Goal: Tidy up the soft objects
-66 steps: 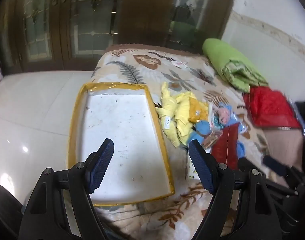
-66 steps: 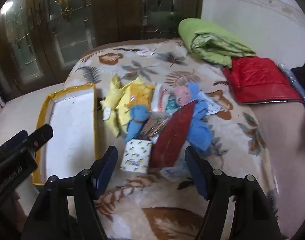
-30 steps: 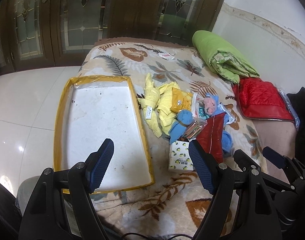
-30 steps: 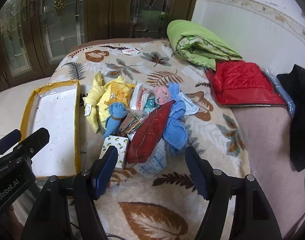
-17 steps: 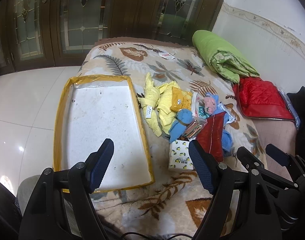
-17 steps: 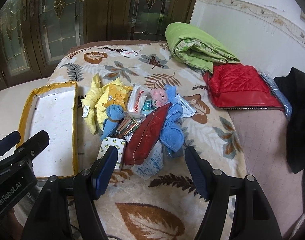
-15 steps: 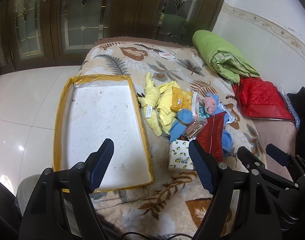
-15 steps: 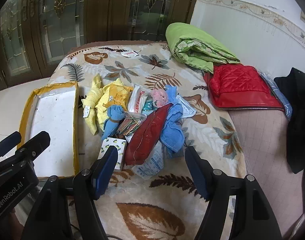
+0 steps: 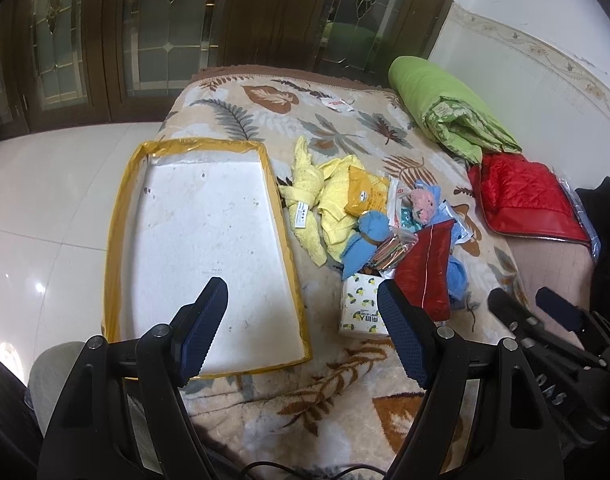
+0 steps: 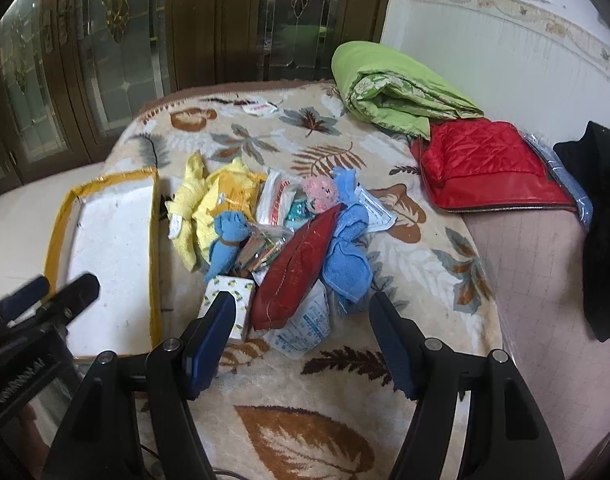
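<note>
Now, bed: your leaf-patterned blanket (image 10: 389,240) carries everything.
Left tongs (image 9: 301,330): you hold them wide apart and empty, hovering above the near end of the tray.
Right tongs (image 10: 303,338): also spread wide with nothing between them, above the near edge of the pile.
Tray (image 9: 117,216): white base, yellow taped rim, on the left of the bed; its long axis runs near to far.
Soft pile: just right of the tray, things overlapping one another.
Yellow towel (image 10: 185,208): far-left of the pile, with a white label whose print is too small to read.
Blue towel (image 10: 347,256): right side, partly under the red pouch.
Red pouch (image 10: 301,268): long axis runs from near-left to far-right.
Pink plush (image 10: 321,194): at the far tip of the pouch.
Tissue pack (image 9: 363,312): lemon print, nearest item; its blue lettering cannot be made out.
Writing: part of a brand on the left tongs' body reads only as blurred letters in the right wrist view.
Green quilt (image 10: 397,88): rolled, far right by the wall.
Red jacket (image 10: 489,164): just near the quilt.
</note>
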Demonstrator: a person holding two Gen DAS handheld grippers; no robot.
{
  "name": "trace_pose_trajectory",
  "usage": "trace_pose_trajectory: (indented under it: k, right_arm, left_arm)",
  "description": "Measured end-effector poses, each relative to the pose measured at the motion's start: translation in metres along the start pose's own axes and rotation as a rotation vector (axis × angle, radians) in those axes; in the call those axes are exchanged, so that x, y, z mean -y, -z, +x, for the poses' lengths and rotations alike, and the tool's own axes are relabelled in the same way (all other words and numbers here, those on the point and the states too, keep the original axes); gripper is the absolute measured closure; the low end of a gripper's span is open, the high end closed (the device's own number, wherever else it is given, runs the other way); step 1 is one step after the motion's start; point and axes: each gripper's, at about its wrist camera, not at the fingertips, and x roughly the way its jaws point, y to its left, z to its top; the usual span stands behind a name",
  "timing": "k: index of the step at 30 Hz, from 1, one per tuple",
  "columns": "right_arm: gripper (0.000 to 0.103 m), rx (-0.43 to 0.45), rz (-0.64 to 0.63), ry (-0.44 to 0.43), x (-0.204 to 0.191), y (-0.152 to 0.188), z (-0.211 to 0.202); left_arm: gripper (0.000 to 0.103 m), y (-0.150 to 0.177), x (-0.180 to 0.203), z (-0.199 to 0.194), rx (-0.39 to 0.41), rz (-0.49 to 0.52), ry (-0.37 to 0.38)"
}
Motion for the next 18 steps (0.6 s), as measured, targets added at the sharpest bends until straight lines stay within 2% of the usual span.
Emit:
trace_pose_trajectory:
  k: [4,10,18]
  right_arm:
    - [0.033,0.034,-0.012,0.008,-0.002,-0.002,-0.008]
    - [0.033,0.027,-0.043,0.029,-0.011,-0.005,-0.012]
    - [0.033,0.007,-0.052,0.055,-0.011,-0.013,-0.003]
  left_arm:
    - [0.025,0.002,-0.001,0.001,-0.008,-0.006,-0.022]
    - [0.025,0.003,-0.002,-0.003,0.006,-0.006,-0.039]
    - [0.025,-0.006,-0.003,0.004,0.012,-0.013,-0.013]
